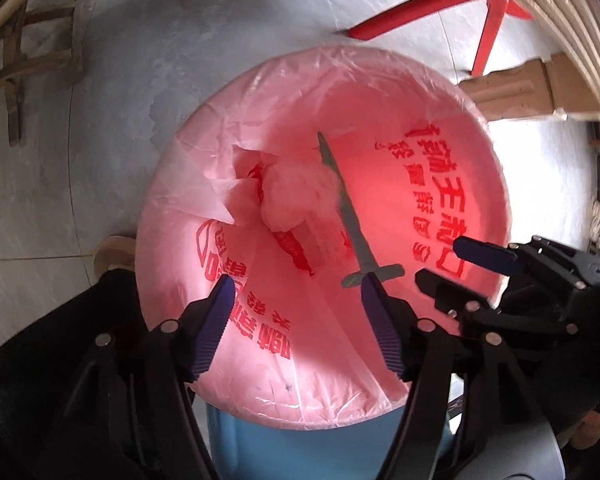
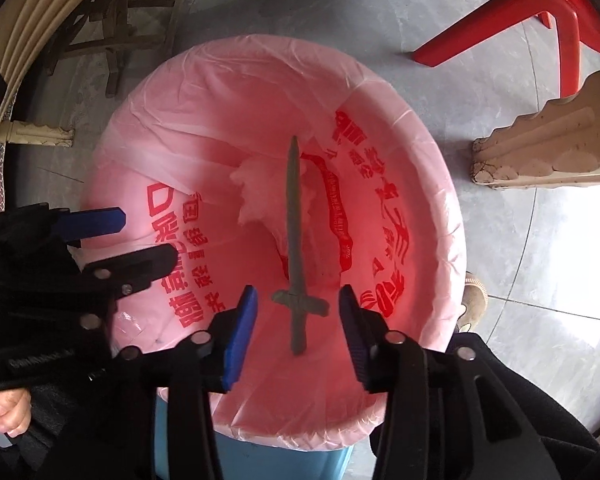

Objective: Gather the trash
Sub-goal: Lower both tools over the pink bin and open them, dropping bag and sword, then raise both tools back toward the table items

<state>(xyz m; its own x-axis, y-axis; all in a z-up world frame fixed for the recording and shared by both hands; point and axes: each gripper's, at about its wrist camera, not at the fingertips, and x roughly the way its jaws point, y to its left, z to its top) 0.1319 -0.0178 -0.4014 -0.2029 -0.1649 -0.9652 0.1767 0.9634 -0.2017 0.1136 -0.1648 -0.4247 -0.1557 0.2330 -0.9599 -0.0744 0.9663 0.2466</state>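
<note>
Pink plastic fills both views: a thin pink liner bag (image 1: 380, 92) printed with red characters is stretched over the rim of a blue bin (image 1: 300, 452), which stands on a grey tiled floor (image 1: 140, 80). Both pairs of tongs hang over the bin's mouth, looking down into it.

The right tongs (image 2: 298, 320) are released, their blue-padded fingers spread wide. Between them, touching neither pad, is a small grey toy sword (image 2: 294, 240), its tip pointing away from the camera and its crossguard level with the fingertips. Whether it is in mid-air or lying on the liner cannot be told from these views. In the left wrist view the same sword (image 1: 348, 212) slants across the bag's interior, its crossguard just beside the right-hand finger of the left tongs (image 1: 298, 292). The left tongs are released as well, gaping with nothing between them.

Down inside the bag, a crumpled wad of pale tissue (image 1: 296, 196) rests against folds of the liner, just beside the sword's blade.

Around the bin stand the legs of a red plastic chair (image 2: 540, 20), a carved tan furniture foot (image 2: 548, 148) and a dark wooden frame (image 2: 112, 32). A slippered foot (image 2: 474, 300) shows at the bin's right edge.
</note>
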